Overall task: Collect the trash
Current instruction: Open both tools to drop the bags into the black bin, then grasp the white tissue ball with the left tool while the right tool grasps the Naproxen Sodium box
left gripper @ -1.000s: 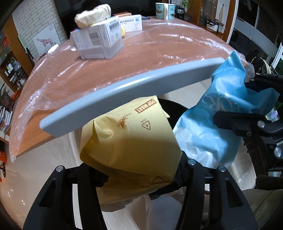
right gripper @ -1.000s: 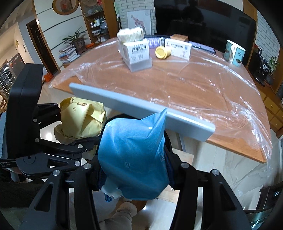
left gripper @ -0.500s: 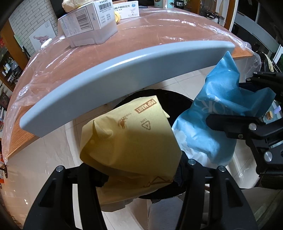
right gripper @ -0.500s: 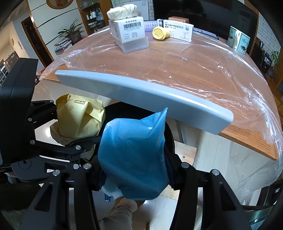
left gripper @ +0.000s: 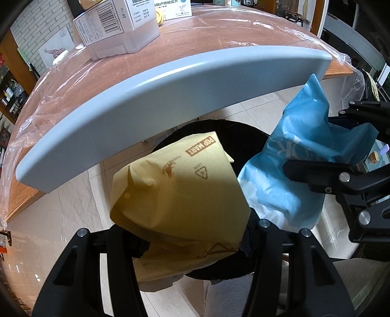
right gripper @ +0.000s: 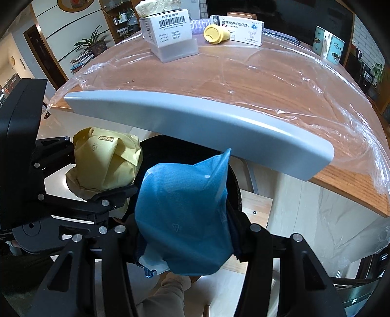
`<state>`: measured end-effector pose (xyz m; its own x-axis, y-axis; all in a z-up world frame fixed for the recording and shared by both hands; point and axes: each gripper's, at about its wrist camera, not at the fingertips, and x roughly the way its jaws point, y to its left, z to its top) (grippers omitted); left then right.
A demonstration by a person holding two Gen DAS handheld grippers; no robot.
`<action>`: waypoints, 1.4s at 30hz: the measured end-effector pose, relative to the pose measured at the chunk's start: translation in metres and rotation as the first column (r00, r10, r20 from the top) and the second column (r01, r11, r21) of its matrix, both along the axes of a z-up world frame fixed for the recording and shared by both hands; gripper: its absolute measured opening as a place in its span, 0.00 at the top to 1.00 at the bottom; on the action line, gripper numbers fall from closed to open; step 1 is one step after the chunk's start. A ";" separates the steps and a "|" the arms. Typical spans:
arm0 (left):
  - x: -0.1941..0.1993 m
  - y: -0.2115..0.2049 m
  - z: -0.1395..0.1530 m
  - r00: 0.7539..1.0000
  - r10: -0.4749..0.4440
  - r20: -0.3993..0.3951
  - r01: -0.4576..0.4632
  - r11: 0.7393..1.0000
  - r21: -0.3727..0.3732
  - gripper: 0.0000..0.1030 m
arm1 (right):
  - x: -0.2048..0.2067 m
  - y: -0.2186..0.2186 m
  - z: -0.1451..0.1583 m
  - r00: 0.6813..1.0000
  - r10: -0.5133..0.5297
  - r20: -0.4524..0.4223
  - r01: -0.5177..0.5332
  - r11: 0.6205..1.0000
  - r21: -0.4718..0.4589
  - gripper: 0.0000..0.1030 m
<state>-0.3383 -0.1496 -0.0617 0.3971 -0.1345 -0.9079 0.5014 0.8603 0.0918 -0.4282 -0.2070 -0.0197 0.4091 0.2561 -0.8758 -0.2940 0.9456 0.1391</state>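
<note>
A: Where does the collecting stand?

B: Near its end for two pieces, I judge; the left gripper [left gripper: 185,234] has its jaws clamped on a crumpled yellow wrapper [left gripper: 180,192], and the right gripper [right gripper: 185,234] has its jaws clamped on a blue bag [right gripper: 185,214]; both bundles hang above the dark mouth of a black bin [left gripper: 246,141] that sits on the floor under the grey lip of the surface [left gripper: 170,80].

A: So neither piece is in yet?

B: Not yet; each is pinched between its pads, the yellow one to the left of the blue one, close beside each other over the opening; letting go is the step that remains for these two.

A: And what is left up top?

B: On the plastic-covered surface I count one white barcoded box [right gripper: 170,29] on a clear stand, with one pale wrapped lump [right gripper: 158,6] lying on top of it; one small yellow cup [right gripper: 215,34] on its side; one white medicine carton [right gripper: 241,29] behind that cup; one patterned mug [right gripper: 329,45] far to the right; whether any of those counts as trash I cannot tell.

A: Totals, then?

B: Two grippers, two held pieces of rubbish, one bin; five things on the surface; a leg in light trousers [right gripper: 168,292] shows at the bottom of the right view.
</note>
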 end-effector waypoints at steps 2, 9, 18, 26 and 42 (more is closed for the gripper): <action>0.000 -0.001 0.000 1.000 -0.006 0.006 0.006 1.000 -0.001 0.37 | 0.000 -0.001 0.000 1.000 -0.007 0.005 0.007 1.000 0.001 0.45; -0.004 0.003 0.010 0.999 0.005 0.040 -0.005 1.000 -0.006 0.25 | -0.001 -0.010 0.013 0.999 -0.033 0.039 0.032 0.999 0.015 0.31; -0.018 0.024 0.060 0.991 0.019 0.132 -0.007 0.996 -0.088 0.24 | -0.016 -0.031 0.067 0.979 -0.065 0.196 0.065 0.998 0.008 0.14; -0.007 0.032 0.119 0.945 0.054 0.322 -0.014 0.992 -0.124 0.06 | 0.001 -0.050 0.112 0.937 -0.143 0.319 0.125 0.989 0.074 0.05; 0.094 0.035 0.159 0.940 0.049 0.337 0.026 0.977 -0.214 0.06 | 0.056 0.014 0.105 0.926 0.082 0.368 -0.100 0.995 0.028 0.04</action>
<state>-0.2443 -0.1145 0.0971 0.6780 -0.3024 -0.6699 0.4624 0.8840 0.0690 -0.3724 -0.1934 0.0854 0.6716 0.3436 -0.6564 -0.4172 0.9075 0.0482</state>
